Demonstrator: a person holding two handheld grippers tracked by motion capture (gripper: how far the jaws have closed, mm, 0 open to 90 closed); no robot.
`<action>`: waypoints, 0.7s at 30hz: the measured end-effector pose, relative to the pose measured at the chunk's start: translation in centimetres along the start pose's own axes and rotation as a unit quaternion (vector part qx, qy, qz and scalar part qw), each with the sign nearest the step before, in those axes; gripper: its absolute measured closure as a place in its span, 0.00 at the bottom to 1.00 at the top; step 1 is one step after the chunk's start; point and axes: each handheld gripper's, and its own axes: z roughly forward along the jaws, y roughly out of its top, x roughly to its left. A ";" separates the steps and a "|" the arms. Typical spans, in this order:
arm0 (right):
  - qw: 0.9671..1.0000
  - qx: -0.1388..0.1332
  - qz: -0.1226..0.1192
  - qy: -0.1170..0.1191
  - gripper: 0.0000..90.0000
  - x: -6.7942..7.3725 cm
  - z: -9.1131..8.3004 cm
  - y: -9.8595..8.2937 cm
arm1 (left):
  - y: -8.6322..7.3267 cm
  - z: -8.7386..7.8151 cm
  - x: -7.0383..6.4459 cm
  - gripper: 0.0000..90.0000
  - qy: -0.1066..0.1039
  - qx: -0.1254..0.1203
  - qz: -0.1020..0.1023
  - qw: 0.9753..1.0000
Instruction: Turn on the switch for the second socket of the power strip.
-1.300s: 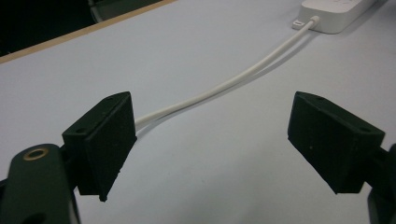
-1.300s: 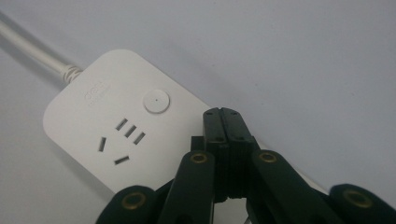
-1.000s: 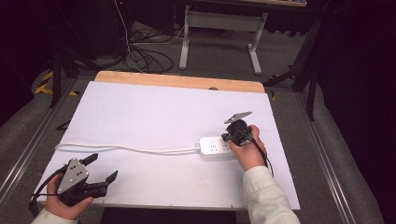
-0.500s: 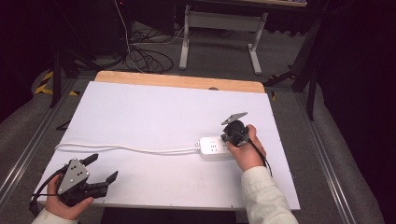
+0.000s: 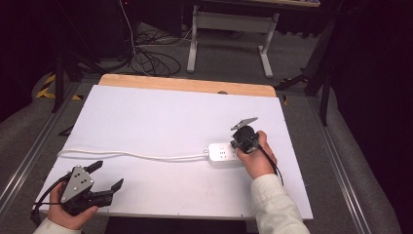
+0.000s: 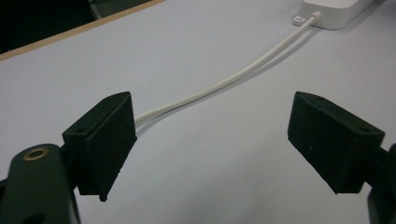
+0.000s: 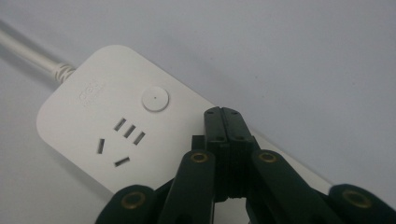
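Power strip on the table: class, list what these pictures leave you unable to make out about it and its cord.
- Power strip, right gripper view: the closed right gripper covers its near end, so further sockets cannot be counted.
- Embossed lettering beside the round button: too small and blurred to read.
- Cord, left gripper view: it passes behind a jaw of the open left gripper.
- Cord's far end, high view: no plug discernible.

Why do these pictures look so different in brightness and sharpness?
High view: the white table is brightly lit while the floor and room behind fall into darkness. Left gripper view: the black fingers are sharp, and the white cable casts a soft shadow beside it. Right gripper view: the power strip is crisp with no glare, though the table looks greyish and dim.
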 end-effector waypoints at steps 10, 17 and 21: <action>1.000 0.002 0.009 0.017 1.00 -0.2 -0.1 -0.1 | 0.0 0.0 0.0 0.17 -0.001 0.001 -0.001 1.000; 1.000 -0.003 0.016 0.022 1.00 -0.4 0.0 -0.2 | 0.0 0.0 0.0 0.17 -0.002 0.000 -0.001 1.000; 1.000 -0.005 0.014 0.020 1.00 -0.4 0.0 -0.3 | 0.0 0.1 -0.1 0.17 -0.002 0.001 -0.001 1.000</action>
